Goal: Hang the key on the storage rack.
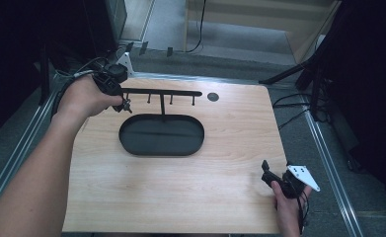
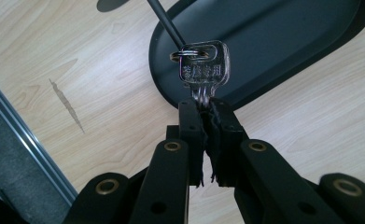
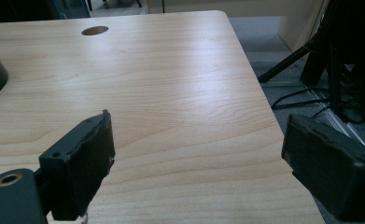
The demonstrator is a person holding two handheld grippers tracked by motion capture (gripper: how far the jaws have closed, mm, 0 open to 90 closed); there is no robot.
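My left gripper (image 2: 203, 112) is pinching a key (image 2: 203, 70), its ring (image 2: 188, 52) looping a rack peg (image 2: 166, 25); my right gripper (image 3: 196, 154) is gaping wide over the table (image 3: 171, 93).

The bench (image 1: 180, 187) is pale wood with a smooth, faintly shiny grain and one dark streak near its left edge. The oval tray (image 1: 161, 136) and the hook rack (image 1: 162, 92) above it look like matt black metal. The keys (image 2: 203, 70) are bright, glossy metal with stamped letters, on a shiny ring. The fingers (image 2: 192, 126) are matt black plastic; their pads look rough and frayed.
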